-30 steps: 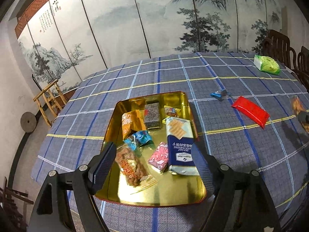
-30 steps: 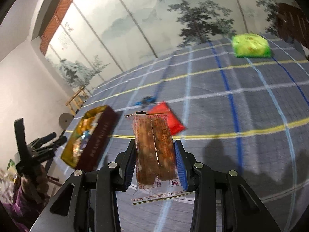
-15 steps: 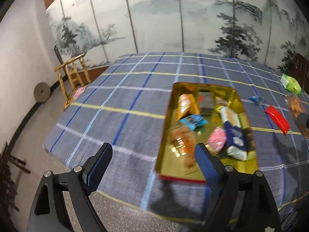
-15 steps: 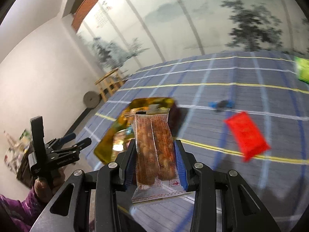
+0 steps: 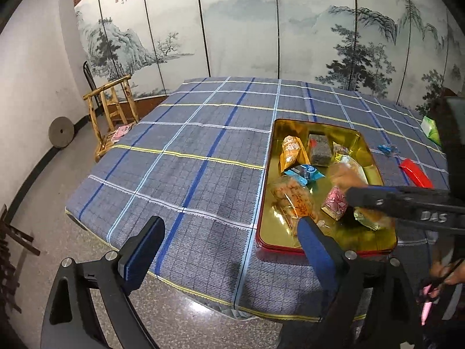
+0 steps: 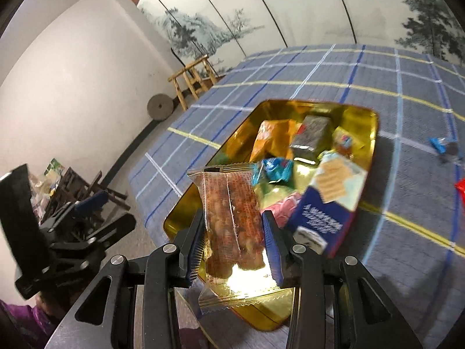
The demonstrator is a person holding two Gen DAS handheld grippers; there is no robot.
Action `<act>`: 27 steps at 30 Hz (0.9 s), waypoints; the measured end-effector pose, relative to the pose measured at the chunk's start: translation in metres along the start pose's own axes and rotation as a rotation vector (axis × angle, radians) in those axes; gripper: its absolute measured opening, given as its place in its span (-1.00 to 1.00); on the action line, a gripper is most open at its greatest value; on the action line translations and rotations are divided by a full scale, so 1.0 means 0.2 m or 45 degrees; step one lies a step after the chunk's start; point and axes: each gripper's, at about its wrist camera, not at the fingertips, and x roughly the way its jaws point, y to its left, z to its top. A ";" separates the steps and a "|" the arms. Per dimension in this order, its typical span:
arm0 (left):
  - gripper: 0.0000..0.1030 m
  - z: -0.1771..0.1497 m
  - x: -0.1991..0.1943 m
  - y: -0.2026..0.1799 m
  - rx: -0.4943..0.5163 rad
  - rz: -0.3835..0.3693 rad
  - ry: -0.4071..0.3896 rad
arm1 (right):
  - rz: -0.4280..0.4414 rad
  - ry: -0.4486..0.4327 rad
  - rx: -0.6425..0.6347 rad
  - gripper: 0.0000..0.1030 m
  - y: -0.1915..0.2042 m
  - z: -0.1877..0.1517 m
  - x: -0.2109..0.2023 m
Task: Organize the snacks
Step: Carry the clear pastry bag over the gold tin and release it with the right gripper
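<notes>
Right gripper (image 6: pixel 234 245) pinches a light, crinkly, crushable snack pack (image 6: pixel 232 218) mid-body above the tin (image 6: pixel 373 128); left gripper (image 5: pixel 229 250) empty, fingers just spreading wide.

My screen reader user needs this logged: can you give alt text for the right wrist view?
The right gripper is shut on a clear packet of brown snacks, held above the near end of a gold tin already holding several wrapped snacks. The tin sits on a blue plaid tablecloth.
</notes>
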 end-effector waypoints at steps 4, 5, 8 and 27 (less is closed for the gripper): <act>0.75 -0.01 0.01 -0.01 0.010 -0.022 0.009 | -0.023 0.034 -0.024 -0.24 0.02 0.00 0.07; 0.75 -0.01 0.02 -0.01 0.014 -0.028 0.013 | -0.030 0.040 -0.030 -0.24 0.03 0.00 0.08; 0.75 -0.02 0.02 -0.01 0.025 -0.036 0.019 | -0.043 0.053 -0.036 -0.24 0.03 -0.01 0.11; 0.84 -0.03 0.00 -0.03 0.068 -0.016 -0.011 | -0.128 0.078 -0.101 -0.23 0.06 -0.01 0.18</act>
